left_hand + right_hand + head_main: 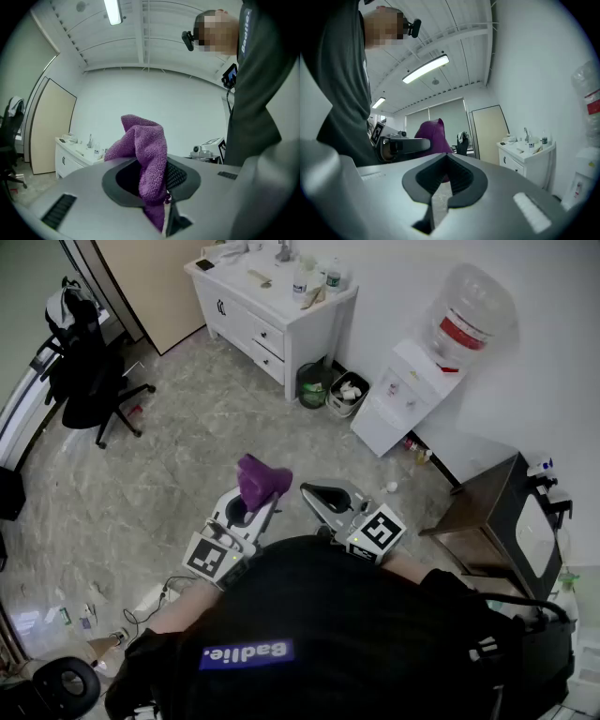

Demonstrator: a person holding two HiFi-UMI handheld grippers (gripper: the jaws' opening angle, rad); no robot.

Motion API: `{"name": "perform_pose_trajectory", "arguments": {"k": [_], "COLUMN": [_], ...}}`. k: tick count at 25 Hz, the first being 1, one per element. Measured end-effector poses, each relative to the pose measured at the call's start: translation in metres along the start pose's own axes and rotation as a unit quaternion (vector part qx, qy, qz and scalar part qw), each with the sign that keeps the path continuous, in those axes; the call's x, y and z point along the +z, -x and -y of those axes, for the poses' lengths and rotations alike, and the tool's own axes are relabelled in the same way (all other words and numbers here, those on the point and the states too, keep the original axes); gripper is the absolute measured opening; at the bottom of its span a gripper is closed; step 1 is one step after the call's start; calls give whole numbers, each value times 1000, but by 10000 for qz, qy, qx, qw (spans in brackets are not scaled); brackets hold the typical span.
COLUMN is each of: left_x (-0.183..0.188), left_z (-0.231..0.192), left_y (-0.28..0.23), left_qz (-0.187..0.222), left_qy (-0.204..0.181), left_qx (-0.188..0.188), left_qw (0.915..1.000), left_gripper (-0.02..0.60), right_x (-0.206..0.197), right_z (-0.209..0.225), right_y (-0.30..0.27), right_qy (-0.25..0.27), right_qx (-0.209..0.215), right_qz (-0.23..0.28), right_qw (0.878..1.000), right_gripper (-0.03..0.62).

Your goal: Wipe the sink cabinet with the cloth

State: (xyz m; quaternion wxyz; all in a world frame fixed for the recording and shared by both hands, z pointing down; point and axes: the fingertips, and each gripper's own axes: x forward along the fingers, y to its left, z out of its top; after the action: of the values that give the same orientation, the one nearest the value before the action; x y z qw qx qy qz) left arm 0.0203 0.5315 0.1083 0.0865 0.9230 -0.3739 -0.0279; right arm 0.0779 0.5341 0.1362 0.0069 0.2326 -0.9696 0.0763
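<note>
A purple cloth (pixel 260 480) sticks up from my left gripper (pixel 246 507), which is shut on it; in the left gripper view the cloth (pixel 143 161) hangs pinched between the jaws. My right gripper (pixel 330 495) is held beside it, shut with nothing in it, and its own view shows the closed gripper (pixel 443 180) with the cloth (pixel 433 136) behind. The white sink cabinet (pixel 267 310) stands far off at the top of the head view, with a tap, bottles and small items on top. It also shows small in the left gripper view (pixel 75 157) and the right gripper view (pixel 525 161).
A black office chair (pixel 89 371) stands at the left. Two small bins (pixel 328 388) sit beside the cabinet, then a water dispenser (pixel 422 381) with a large bottle. A dark side table (pixel 487 507) is at the right. Marbled floor (pixel 187 446) lies between me and the cabinet.
</note>
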Motion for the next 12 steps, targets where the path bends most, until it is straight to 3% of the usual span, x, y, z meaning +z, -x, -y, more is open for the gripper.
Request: {"name": "perform_pose_trajectory", "arguments": {"k": [12], "left_x": [-3], "left_z": [-2], "left_y": [-2], "left_qz": [-5], "left_qy": [35], "left_qx": [49], "left_qw": [10000], "left_gripper": [84], "right_x": [1], "right_z": [3], "right_y": [-1], "right_qy": [22], "right_qx": [33], "right_qz": [17], "right_qw": [10000], "right_gripper": [-5]}}
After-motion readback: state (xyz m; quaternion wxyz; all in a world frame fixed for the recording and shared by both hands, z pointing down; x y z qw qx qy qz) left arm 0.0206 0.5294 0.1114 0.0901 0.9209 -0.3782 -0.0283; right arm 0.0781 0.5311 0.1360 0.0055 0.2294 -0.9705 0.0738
